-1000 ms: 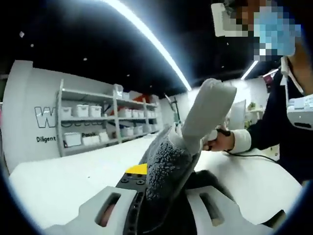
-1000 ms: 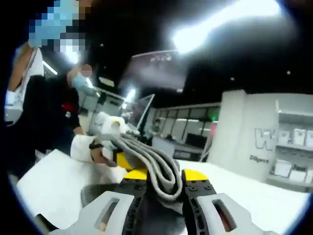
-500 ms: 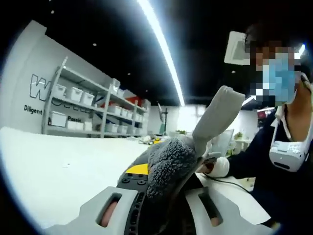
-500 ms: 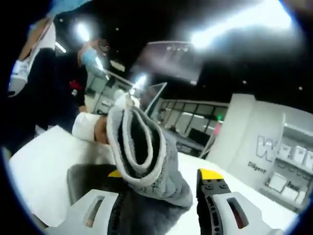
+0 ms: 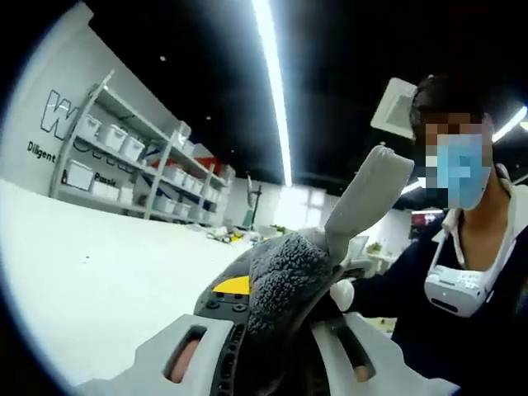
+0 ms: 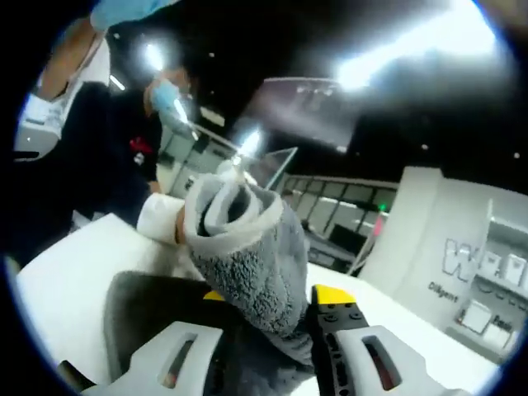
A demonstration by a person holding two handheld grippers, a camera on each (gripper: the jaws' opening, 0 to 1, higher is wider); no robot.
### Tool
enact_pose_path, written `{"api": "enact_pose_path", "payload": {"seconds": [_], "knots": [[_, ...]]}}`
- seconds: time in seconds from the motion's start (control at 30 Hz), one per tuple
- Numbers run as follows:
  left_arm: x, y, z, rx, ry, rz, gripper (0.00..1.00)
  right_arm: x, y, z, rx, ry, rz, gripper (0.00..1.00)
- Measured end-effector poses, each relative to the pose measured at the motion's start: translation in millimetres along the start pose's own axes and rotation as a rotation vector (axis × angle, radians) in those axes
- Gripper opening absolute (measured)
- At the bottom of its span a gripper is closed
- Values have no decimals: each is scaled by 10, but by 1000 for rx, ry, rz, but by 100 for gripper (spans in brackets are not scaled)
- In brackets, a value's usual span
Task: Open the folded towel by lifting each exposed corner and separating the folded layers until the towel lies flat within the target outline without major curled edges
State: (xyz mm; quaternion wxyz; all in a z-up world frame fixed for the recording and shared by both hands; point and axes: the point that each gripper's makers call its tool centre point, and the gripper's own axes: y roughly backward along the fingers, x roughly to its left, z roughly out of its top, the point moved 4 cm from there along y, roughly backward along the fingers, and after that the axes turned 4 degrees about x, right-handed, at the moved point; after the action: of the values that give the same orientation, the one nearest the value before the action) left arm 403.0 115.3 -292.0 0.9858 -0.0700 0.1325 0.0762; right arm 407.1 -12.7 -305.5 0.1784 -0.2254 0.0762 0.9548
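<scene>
Presently, in the left gripper view, the left gripper [image 5: 276, 351] was clamped on the grey towel [image 5: 289, 272], with fleecy fabric bunched between its two jaws. From that bunch a smoother, paler strip of the towel rose upward and ended in a rounded tip. The towel was held above the white worktop [image 5: 91, 280], not lying flat on it. Beyond the worktop, against the white wall, stood a shelving unit [image 5: 124, 165] carrying white bins. A long ceiling light [image 5: 272, 82] ran overhead. Beside the towel stood a person [image 5: 462, 272] in dark clothing, with a white device hanging at the chest; one gloved hand [image 5: 342, 293] was just behind the towel.

In the right gripper view, the right gripper [image 6: 272, 355] likewise gripped the towel [image 6: 247, 247]. A thick fold of it stood up between the jaws, its looped end showing a pale edge around a darker interior. More of the towel hung dark and low against the jaw nearer the person. The worktop [image 6: 66, 289] extended below and behind the towel. A white-cuffed hand [image 6: 161, 223] was close behind the fold; whether it touched the fabric could not be determined. The white wall with lettering [image 6: 470, 264] lay beyond the worktop.
</scene>
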Motion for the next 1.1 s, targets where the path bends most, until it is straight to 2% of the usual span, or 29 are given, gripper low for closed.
{"api": "enact_pose_path", "payload": {"seconds": [0.1,0.17,0.2,0.27,0.37,0.5,0.77,0.9,1.1], "knots": [[-39,-6,-44,35,37,-39,9,36,-5,-15,4,-21,29,17],[-83,-24,-59,40,42,-51,9,56,4,-3,4,-16,39,14],[-99,-28,-61,41,42,-56,9,98,17,29,-7,-37,67,8],[-120,-28,-53,33,43,-64,9,153,55,91,-24,-96,115,7],[-126,-17,-37,26,39,-67,9,158,107,137,-19,-137,140,5],[-182,-43,-50,41,30,-85,9,203,167,179,-29,-280,224,4],[-239,-62,-52,57,11,-97,9,262,228,222,-32,-402,320,3],[-229,-68,-56,55,9,-95,9,340,282,298,-45,-545,437,2],[-249,-82,-39,51,7,-110,10,380,322,362,-64,-586,490,2]]}}
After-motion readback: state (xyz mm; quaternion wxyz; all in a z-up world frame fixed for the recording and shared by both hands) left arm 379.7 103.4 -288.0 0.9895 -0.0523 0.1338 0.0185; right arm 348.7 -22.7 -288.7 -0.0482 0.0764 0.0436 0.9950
